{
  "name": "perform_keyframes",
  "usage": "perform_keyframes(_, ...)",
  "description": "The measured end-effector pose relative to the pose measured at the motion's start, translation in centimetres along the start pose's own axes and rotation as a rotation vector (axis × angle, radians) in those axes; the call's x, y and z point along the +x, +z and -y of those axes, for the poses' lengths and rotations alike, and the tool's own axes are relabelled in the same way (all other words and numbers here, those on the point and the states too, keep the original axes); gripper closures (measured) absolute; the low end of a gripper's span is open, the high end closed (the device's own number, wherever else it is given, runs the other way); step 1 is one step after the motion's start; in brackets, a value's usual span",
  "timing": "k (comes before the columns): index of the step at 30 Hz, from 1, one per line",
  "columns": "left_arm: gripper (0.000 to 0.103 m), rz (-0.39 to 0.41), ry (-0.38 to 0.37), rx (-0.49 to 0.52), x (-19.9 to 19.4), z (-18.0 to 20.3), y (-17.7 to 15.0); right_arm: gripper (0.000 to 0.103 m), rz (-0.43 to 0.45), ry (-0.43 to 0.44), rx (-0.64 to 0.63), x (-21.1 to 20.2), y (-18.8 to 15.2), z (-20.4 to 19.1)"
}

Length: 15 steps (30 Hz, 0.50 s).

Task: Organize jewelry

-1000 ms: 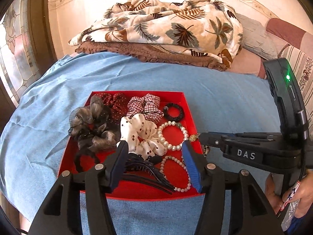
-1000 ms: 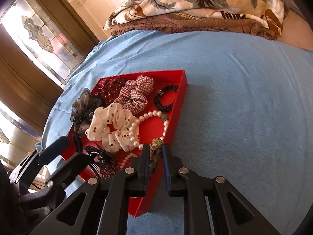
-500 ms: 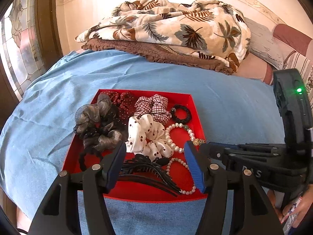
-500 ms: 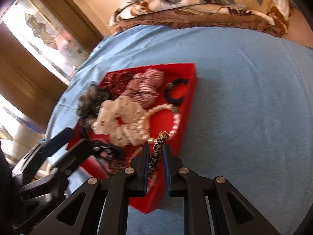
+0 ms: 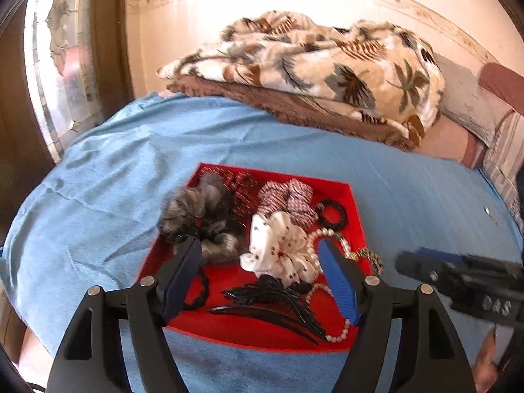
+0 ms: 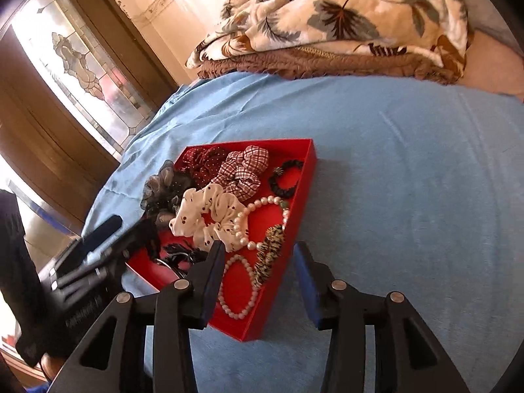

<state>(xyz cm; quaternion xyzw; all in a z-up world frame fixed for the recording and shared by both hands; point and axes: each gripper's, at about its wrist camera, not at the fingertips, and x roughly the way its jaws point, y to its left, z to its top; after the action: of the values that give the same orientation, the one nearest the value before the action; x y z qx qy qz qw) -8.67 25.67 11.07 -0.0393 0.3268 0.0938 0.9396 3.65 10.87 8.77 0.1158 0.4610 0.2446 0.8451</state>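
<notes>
Red tray [image 6: 304,177] on blue bedsheet [image 6: 409,170], leopard-print bracelet [image 6: 270,250] lying inside against its right wall, right gripper [image 6: 258,281] fingers wide and empty above it, left gripper [image 5: 258,281] wide, empty over the tray

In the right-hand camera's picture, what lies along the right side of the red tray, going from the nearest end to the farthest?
small pearl bracelet → leopard-print bracelet → large pearl bracelet → black beaded bracelet → far wall of the red tray
</notes>
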Motion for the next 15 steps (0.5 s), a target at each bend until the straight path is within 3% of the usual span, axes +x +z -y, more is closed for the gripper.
perform_keyframes(5,0.015,0.096,0.08,0.001,-1.3,-0.1,0.0,0.053,0.025,-0.04,-0.056,-1.4,-1.2,-0.5)
perform_keyframes(9,0.009,0.162,0.12,-0.006,-2.2,-0.1,0.0,0.045,0.043,-0.07,-0.083,-2.3,-2.0,-0.8)
perform_keyframes(15,0.0,0.278,0.18,-0.027,-4.1,-0.5,0.0,0.043,0.063,-0.102,-0.101,-3.5,-3.0,-0.8)
